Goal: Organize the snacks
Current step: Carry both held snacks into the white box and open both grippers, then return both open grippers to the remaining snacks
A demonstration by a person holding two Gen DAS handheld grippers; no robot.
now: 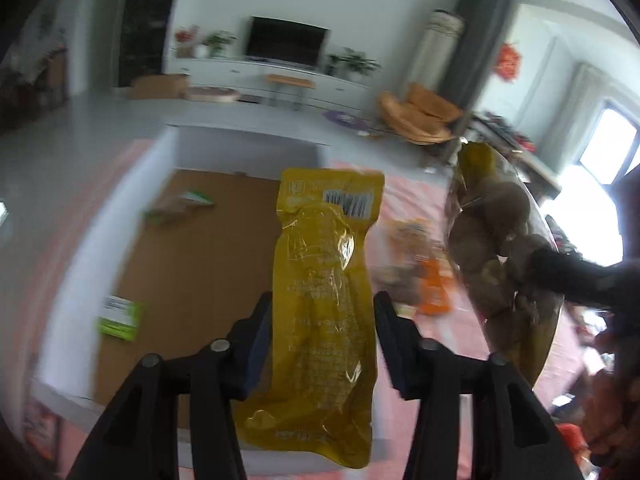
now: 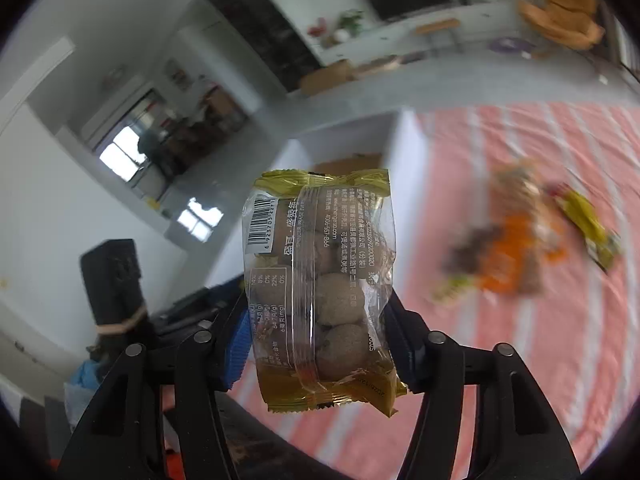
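The left tool (image 1: 323, 312) grips a long yellow pouch (image 1: 324, 300) above the white box (image 1: 120, 208), presumably to drop it in. The right tool (image 2: 316, 320) clamps a clear pack of round snacks (image 2: 320, 280) right of that box. Only the right view shows more snacks (image 2: 520, 248) on the striped surface (image 2: 560, 360); the left shows green packets (image 1: 120, 316) inside.

The pile of snacks (image 2: 516, 248) on the striped cloth (image 2: 560, 340) is too blurry to tell apart. The yellow pouch (image 1: 324, 312) hides part of the box (image 1: 192, 264). The green packs (image 1: 120, 316) there are blurry too.
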